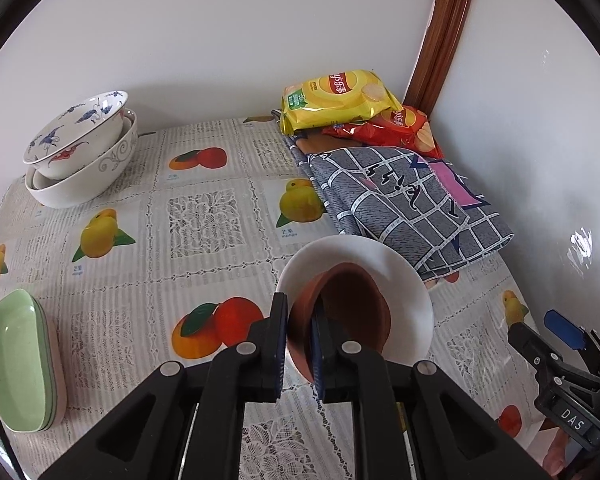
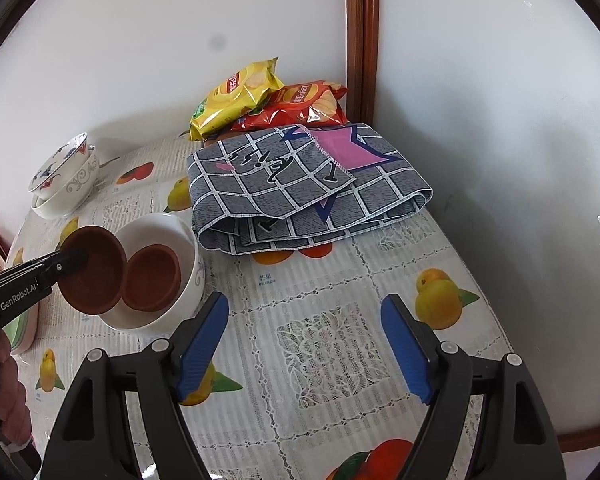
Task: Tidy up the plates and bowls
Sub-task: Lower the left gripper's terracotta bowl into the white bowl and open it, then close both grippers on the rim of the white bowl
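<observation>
Folded cloth [image 2: 308, 184] beside white bowl [image 2: 180, 236]

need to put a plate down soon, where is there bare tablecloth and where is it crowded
Widest free patch: mid-table, bordered by the stacked patterned bowls, the green plates, the white bowl and the folded cloth. Another lies under the open right gripper, in front of the cloth. Crowded: the far corner with the chip bags, and the white bowl, where the left gripper holds a brown dish.

— What is seen of the left hand-held gripper [image 1: 298, 344]?
— A black angular frame with round silver rivets and dark blue ribbed pads; "GenRobot.AI" is printed in white along its side.
— And the right hand-held gripper [image 2: 304, 344]?
— The same black frame; bright blue ribbed pads are fitted, and "DAS" is marked on it.
</observation>
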A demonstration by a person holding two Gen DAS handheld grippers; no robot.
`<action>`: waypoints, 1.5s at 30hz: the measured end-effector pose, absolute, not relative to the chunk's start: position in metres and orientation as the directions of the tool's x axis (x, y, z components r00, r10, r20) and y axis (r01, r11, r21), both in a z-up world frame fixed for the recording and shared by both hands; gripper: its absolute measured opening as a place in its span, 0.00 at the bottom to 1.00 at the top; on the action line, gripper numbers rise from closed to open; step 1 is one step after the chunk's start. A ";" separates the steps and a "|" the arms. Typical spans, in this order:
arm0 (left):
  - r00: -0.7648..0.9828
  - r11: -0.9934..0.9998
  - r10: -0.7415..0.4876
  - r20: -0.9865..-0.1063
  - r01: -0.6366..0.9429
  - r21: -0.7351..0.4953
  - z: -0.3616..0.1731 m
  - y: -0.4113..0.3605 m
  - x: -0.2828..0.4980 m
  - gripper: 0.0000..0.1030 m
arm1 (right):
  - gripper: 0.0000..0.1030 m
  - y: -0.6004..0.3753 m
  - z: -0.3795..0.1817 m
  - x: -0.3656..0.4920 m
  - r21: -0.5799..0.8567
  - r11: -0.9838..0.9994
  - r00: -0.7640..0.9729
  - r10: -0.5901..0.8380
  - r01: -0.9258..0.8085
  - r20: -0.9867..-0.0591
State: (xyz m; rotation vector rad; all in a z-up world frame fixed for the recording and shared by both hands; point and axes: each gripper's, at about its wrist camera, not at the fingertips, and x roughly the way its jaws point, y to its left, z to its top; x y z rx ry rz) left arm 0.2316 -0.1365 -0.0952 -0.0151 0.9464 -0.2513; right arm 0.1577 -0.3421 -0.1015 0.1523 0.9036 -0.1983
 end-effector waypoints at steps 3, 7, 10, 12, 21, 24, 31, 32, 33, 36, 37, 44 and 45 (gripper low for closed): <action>0.544 0.969 -0.226 -0.808 0.213 -0.128 -0.101 -0.141 0.238 0.11 | 0.76 -0.342 -0.105 0.163 0.045 0.972 0.599 -0.107 0.232 -0.794; 0.531 0.966 -0.236 -0.814 0.220 -0.137 -0.107 -0.147 0.246 0.11 | 0.76 -0.345 -0.109 0.169 0.051 0.970 0.593 -0.104 0.239 -0.799; 0.522 0.964 -0.242 -0.818 0.227 -0.140 -0.111 -0.151 0.251 0.11 | 0.76 -0.347 -0.112 0.174 0.056 0.969 0.589 -0.100 0.242 -0.802; 0.516 0.961 -0.248 -0.820 0.235 -0.143 -0.114 -0.154 0.254 0.11 | 0.76 -0.347 -0.114 0.177 0.054 0.968 0.586 -0.103 0.244 -0.804; 0.492 0.951 -0.286 -0.822 0.248 -0.182 -0.125 -0.158 0.261 0.11 | 0.76 -0.347 -0.128 0.184 0.060 0.967 0.566 -0.094 0.248 -0.819; 0.488 0.950 -0.291 -0.823 0.250 -0.188 -0.126 -0.159 0.262 0.11 | 0.76 -0.346 -0.131 0.184 0.061 0.968 0.559 -0.089 0.245 -0.825; 0.485 0.948 -0.290 -0.825 0.262 -0.179 -0.127 -0.160 0.260 0.11 | 0.76 -0.345 -0.130 0.183 0.070 0.968 0.562 -0.080 0.241 -0.823; 0.488 0.949 -0.285 -0.825 0.264 -0.171 -0.126 -0.160 0.259 0.11 | 0.76 -0.344 -0.129 0.184 0.071 0.968 0.562 -0.079 0.241 -0.823; 0.490 0.951 -0.276 -0.827 0.264 -0.161 -0.126 -0.161 0.258 0.12 | 0.76 -0.344 -0.129 0.184 0.072 0.968 0.564 -0.078 0.240 -0.822; 0.505 0.954 -0.267 -0.821 0.260 -0.151 -0.120 -0.159 0.254 0.26 | 0.76 -0.341 -0.127 0.183 0.080 0.970 0.569 -0.068 0.231 -0.820; 0.512 0.955 -0.264 -0.817 0.260 -0.146 -0.118 -0.158 0.252 0.32 | 0.76 -0.340 -0.126 0.183 0.083 0.970 0.570 -0.063 0.227 -0.820; 0.553 0.961 -0.241 -0.798 0.252 -0.116 -0.103 -0.153 0.240 0.34 | 0.76 -0.336 -0.114 0.176 0.099 0.972 0.592 -0.048 0.213 -0.805; 0.558 0.964 -0.230 -0.797 0.245 -0.106 -0.101 -0.150 0.238 0.34 | 0.76 -0.335 -0.113 0.176 0.101 0.972 0.593 -0.047 0.213 -0.804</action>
